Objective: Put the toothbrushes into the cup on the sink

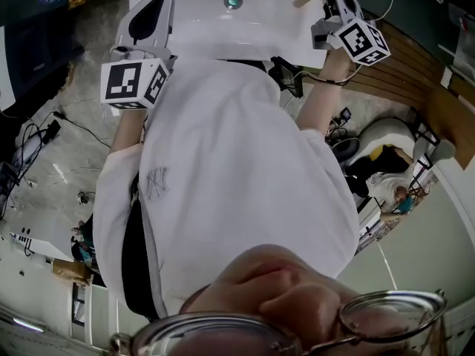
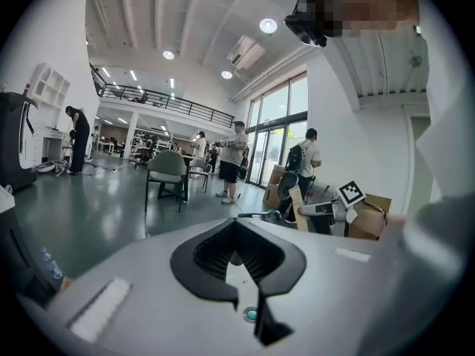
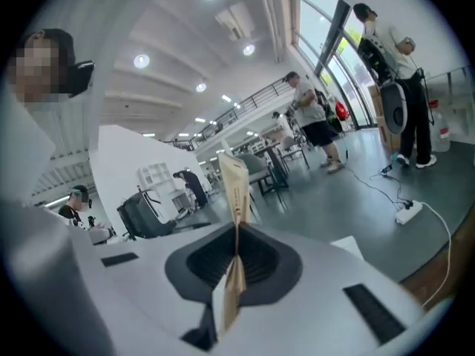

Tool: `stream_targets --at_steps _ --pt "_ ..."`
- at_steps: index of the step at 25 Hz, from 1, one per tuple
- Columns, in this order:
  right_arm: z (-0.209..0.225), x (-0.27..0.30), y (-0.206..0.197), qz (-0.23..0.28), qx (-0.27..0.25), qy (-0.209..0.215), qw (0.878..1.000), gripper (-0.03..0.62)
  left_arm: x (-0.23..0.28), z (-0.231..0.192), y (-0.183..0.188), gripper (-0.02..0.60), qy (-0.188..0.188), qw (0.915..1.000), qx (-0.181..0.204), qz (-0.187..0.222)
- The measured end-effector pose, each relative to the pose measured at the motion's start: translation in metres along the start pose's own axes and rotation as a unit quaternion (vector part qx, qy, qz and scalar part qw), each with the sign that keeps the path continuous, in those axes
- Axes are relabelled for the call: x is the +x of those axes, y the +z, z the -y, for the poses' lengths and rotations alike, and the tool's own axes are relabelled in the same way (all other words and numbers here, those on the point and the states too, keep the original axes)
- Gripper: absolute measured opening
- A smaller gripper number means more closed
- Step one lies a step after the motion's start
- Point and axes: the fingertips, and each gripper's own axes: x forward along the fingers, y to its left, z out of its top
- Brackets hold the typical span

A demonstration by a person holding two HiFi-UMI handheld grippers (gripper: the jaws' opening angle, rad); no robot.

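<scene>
grey-jawed, the left gripper (image 2: 236,227) is clenched on nothing, near the white sink (image 1: 215,32). to the right, the right gripper (image 3: 236,236) pinches a toothbrush (image 3: 234,188) in its tan paper sleeve. no cup shows; best find it first, then lower the sleeve in upright before letting go.
</scene>
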Motion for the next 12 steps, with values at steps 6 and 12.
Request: stream_targets --at_steps 6,12 --pt "-0.044 -0.017 0.035 0.099 -0.009 0.03 0.995 0.014 0.004 0.017 0.014 0.009 -0.036 0.9992 0.013 0.01" --pt "-0.086 -0.04 0.064 0.188 -0.019 0.069 0.98 0.014 -0.003 0.015 0.023 0.009 -0.038 0.9988 0.023 0.021"
